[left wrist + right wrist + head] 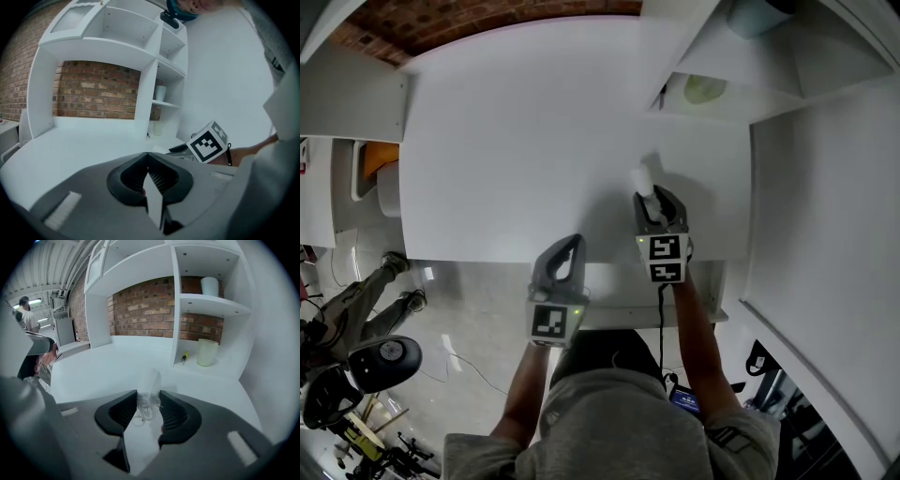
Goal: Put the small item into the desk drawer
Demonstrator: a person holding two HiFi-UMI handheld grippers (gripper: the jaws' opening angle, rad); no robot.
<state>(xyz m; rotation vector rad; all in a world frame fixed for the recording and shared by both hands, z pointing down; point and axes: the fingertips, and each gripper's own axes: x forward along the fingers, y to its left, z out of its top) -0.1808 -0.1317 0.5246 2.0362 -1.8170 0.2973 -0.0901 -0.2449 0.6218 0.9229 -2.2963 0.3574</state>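
Note:
A small clear plastic bag [149, 383] with a thin coiled white cord inside sits between the pads of my right gripper [147, 398], which is shut on it. In the head view the bag [641, 176] sticks out beyond the right gripper [648, 194], just above the white desk top [516, 141] near its front right. My left gripper [572, 242] hovers at the desk's front edge, left of the right one, jaws shut and empty [148, 157]. A white panel [705, 292] juts out below the desk's front edge under my right arm; I cannot tell if it is the drawer.
A white shelf unit stands at the desk's right, holding a pale green cup [207, 352], a small yellow-handled screwdriver [185, 356] and a white cup [209, 286] higher up. A brick wall is behind. A black office chair [384, 356] stands on the floor at left.

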